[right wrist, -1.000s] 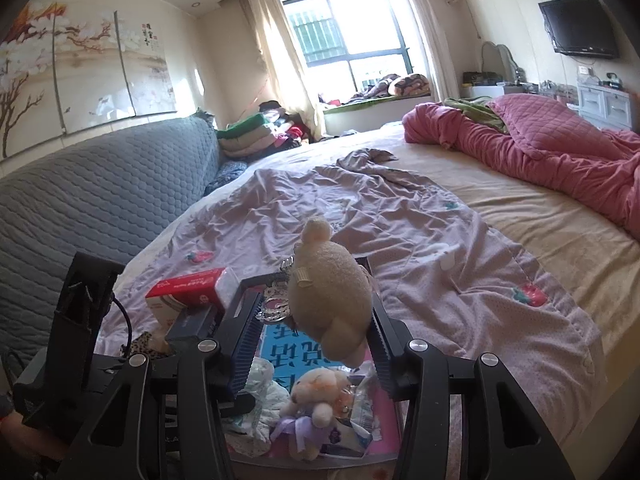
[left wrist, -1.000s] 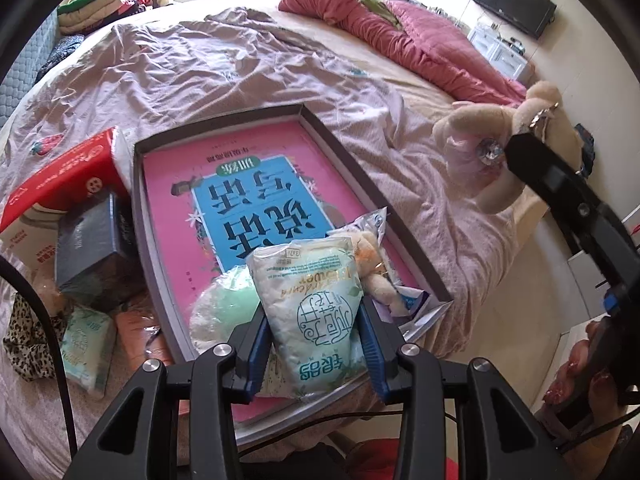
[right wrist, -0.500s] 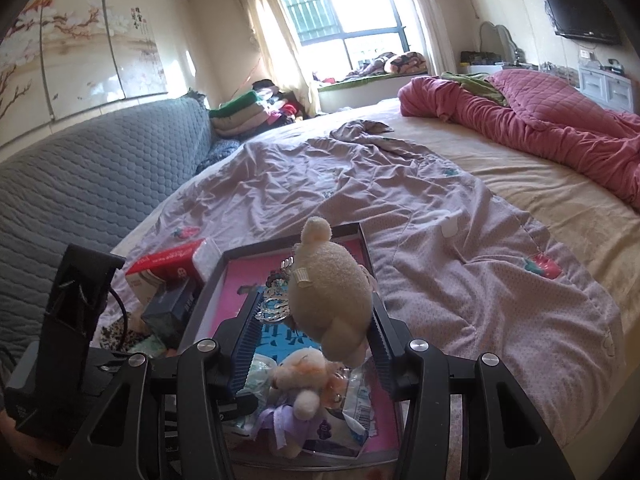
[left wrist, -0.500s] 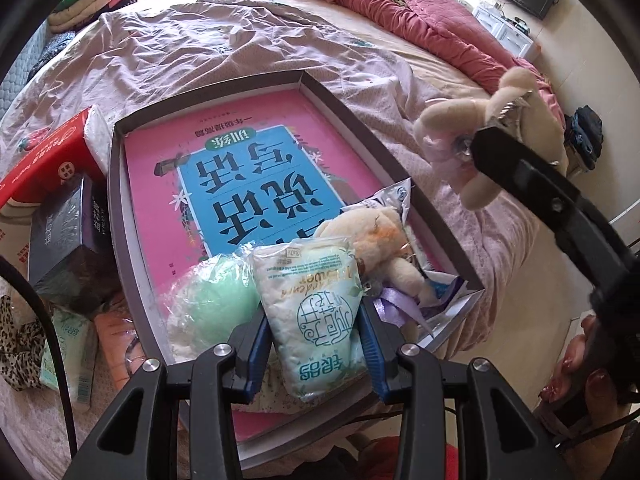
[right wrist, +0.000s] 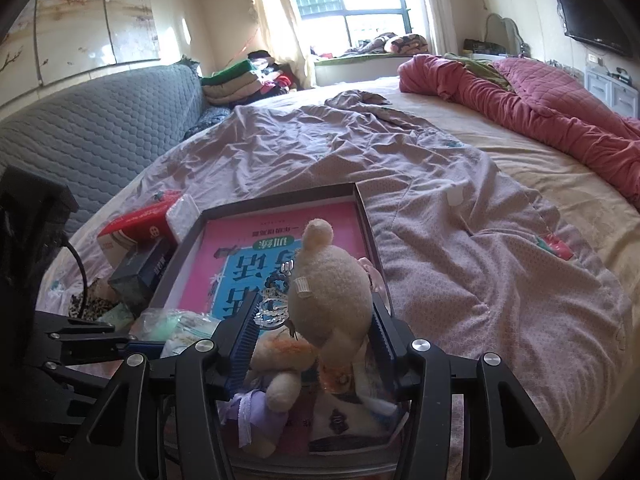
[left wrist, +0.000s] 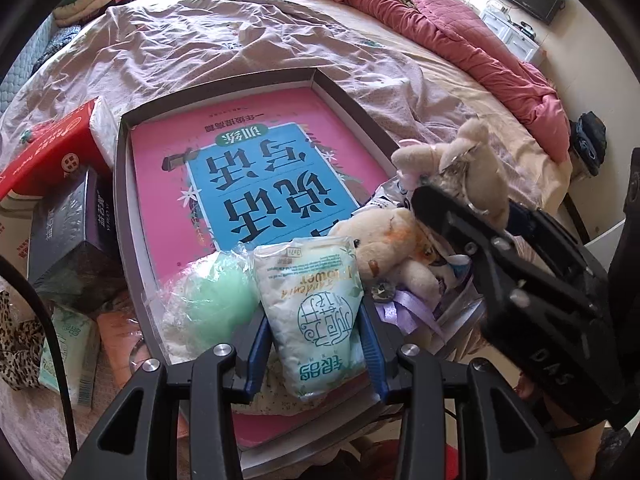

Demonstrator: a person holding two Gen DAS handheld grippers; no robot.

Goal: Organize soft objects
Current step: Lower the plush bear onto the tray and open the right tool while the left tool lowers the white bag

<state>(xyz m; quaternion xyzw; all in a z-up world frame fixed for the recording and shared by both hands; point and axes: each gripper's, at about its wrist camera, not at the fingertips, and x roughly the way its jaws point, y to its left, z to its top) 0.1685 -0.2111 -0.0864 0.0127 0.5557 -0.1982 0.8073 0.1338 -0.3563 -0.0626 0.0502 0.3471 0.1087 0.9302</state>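
Fuzzy plush toy point(right wrist: 328, 300), crinkly plastic pouch point(left wrist: 316, 316), both clamped

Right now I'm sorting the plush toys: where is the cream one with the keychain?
The cream plush toy is clamped in the right gripper, held over the tray's near right corner, just above another plush.

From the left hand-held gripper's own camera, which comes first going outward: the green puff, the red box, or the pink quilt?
1. Green puff, in the tray just left of the left hand-held gripper.
2. Red box, farther left, beside the tray.
3. Pink quilt, across the bed, far right.
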